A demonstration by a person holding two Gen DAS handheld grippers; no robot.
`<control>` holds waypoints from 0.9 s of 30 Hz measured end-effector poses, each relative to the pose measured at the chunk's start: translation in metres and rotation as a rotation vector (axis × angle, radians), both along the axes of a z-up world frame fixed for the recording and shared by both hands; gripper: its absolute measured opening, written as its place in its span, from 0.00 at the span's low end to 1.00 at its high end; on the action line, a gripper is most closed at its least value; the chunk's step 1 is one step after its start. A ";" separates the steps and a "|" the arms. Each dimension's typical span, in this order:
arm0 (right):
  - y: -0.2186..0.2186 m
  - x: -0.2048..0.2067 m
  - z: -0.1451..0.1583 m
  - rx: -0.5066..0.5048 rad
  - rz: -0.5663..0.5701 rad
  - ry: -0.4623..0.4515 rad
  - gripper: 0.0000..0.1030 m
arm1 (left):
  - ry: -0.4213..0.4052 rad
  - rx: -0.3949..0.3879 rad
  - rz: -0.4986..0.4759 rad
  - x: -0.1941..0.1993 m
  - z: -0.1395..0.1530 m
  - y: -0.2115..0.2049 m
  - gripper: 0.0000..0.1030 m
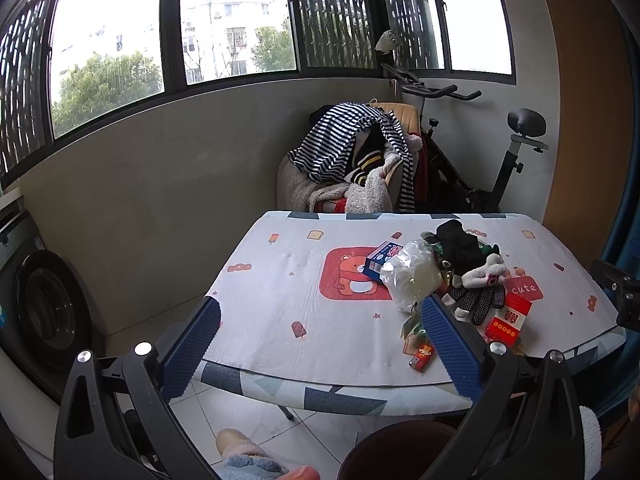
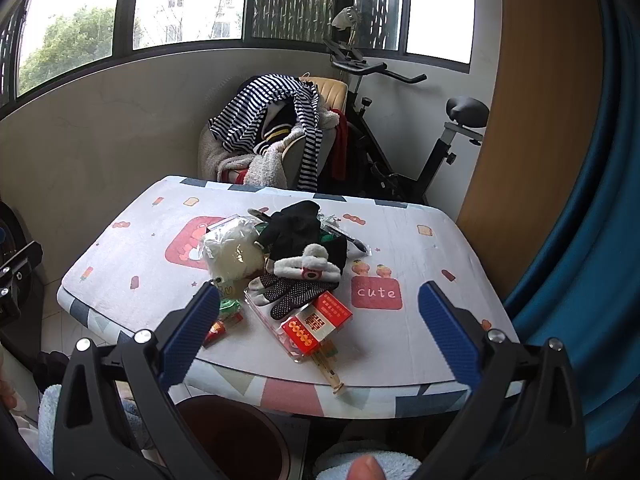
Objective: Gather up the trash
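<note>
Tabletop with a cartoon-print cover carries one pile of clutter, set toward its near middle. Brown bin sits on the floor under the near edge, mouth up.

Pile, largest first:
- One crumpled clear plastic bag with pale stuff inside, on the left of the pile, no clear long axis.
- One black glove at the far side, fingers toward the far edge.
- One white fuzzy item lying across the middle, long axis left-right.
- One dotted grip glove just nearer, fingers pointing toward the near-left.
- One blue-and-white box behind the bag, long axis running from near-left to far-right; only seen in the left wrist view.
- One red box with gold characters near the front edge, lying on a clear plastic case, long axis near-left to far-right.
- One wooden stick-like piece poking past the near edge, pointing near-right.
- Small red wrappers at the near-left, count unclear.

Left gripper: jaws spread wide, empty, held before the near edge, left of the pile. Right gripper: jaws spread wide, empty, straddling the red box in view, touching nothing.
</note>
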State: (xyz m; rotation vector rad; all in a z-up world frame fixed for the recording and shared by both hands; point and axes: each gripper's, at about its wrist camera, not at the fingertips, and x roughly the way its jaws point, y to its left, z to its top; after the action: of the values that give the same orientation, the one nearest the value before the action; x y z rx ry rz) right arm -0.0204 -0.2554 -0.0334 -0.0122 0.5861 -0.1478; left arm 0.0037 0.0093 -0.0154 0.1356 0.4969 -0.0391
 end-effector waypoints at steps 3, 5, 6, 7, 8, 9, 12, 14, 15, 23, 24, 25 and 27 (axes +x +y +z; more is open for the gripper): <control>0.000 -0.001 0.000 -0.002 0.000 0.000 0.95 | 0.002 -0.003 0.000 -0.001 -0.001 0.000 0.96; -0.001 0.000 0.000 -0.001 0.000 0.000 0.95 | 0.006 -0.004 0.000 0.000 -0.001 0.001 0.96; -0.001 0.000 0.000 -0.002 0.000 0.000 0.95 | 0.006 -0.005 0.000 -0.001 -0.002 0.001 0.96; -0.001 0.000 0.000 -0.001 -0.001 0.000 0.95 | 0.006 -0.005 -0.001 -0.001 -0.002 0.001 0.96; -0.001 0.000 0.000 0.000 0.000 0.000 0.95 | 0.006 -0.004 -0.001 -0.001 -0.002 0.000 0.96; -0.002 0.000 0.000 0.001 0.000 0.001 0.95 | 0.005 -0.003 -0.001 -0.001 -0.002 0.000 0.96; -0.001 -0.001 0.000 -0.001 0.001 0.000 0.95 | 0.007 -0.005 0.000 -0.001 -0.002 0.000 0.96; -0.001 0.000 0.000 0.000 0.001 0.000 0.95 | 0.007 -0.006 0.001 -0.001 -0.002 0.001 0.96; -0.001 0.000 0.000 -0.001 0.002 0.000 0.95 | 0.007 -0.006 0.000 -0.001 -0.002 0.001 0.96; -0.003 0.000 0.001 -0.001 0.000 0.005 0.95 | 0.011 -0.005 0.003 -0.001 -0.002 0.001 0.96; -0.003 0.000 0.001 -0.002 0.000 0.005 0.95 | 0.015 -0.006 0.000 0.000 -0.003 0.001 0.96; -0.004 -0.001 0.000 -0.002 0.000 0.005 0.95 | 0.020 -0.009 -0.005 0.000 -0.003 0.001 0.96; -0.006 0.000 -0.001 -0.004 -0.002 0.009 0.95 | 0.026 -0.011 -0.012 0.002 -0.004 0.000 0.96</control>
State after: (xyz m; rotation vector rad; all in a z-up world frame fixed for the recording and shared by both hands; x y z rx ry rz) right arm -0.0202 -0.2612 -0.0344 -0.0159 0.5945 -0.1513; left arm 0.0055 0.0094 -0.0196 0.1274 0.5220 -0.0554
